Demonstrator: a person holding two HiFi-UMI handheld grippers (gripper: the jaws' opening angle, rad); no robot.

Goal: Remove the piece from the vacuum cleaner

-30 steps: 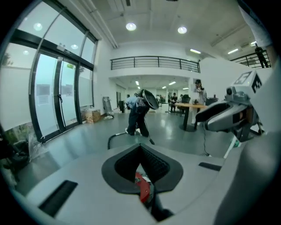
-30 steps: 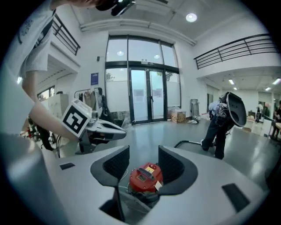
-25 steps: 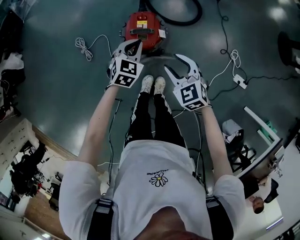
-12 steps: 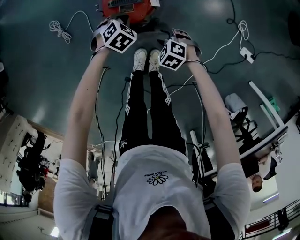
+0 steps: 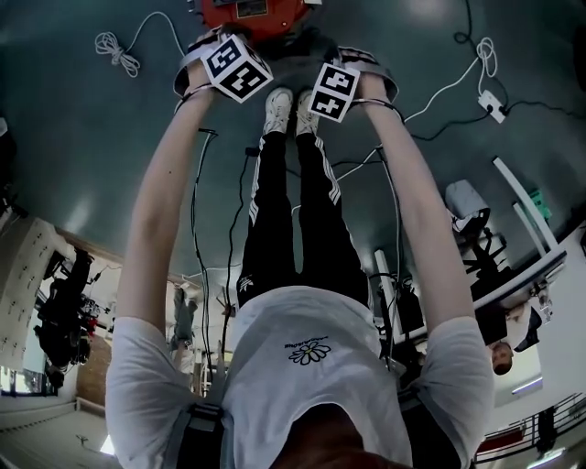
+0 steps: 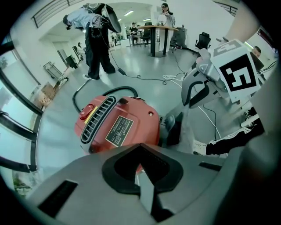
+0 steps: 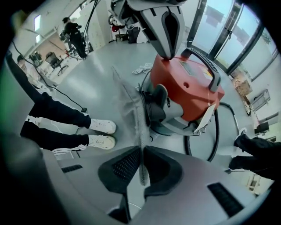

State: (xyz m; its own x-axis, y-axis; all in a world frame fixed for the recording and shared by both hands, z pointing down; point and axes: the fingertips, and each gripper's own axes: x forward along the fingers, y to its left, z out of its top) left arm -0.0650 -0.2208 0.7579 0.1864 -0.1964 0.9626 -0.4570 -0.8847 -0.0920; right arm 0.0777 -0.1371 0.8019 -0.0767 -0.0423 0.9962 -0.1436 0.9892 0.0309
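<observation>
The red vacuum cleaner stands on the floor just ahead of the person's feet. A thin grey piece stands on edge at its front end. It runs back between the pads of my right gripper, whose jaws are closing on it. My left gripper is shut with nothing seen in it, its tip down at the vacuum's top by the black handle. In the head view only the two marker cubes show.
A black hose curls round the vacuum's far side. The person's white shoes are close to the grey piece. A coiled white cable and a power strip lie on the floor. People and desks stand further off.
Both grippers have moved forward and down to the vacuum. The right jaws, wide open a second ago, have come together on the thin grey piece.
</observation>
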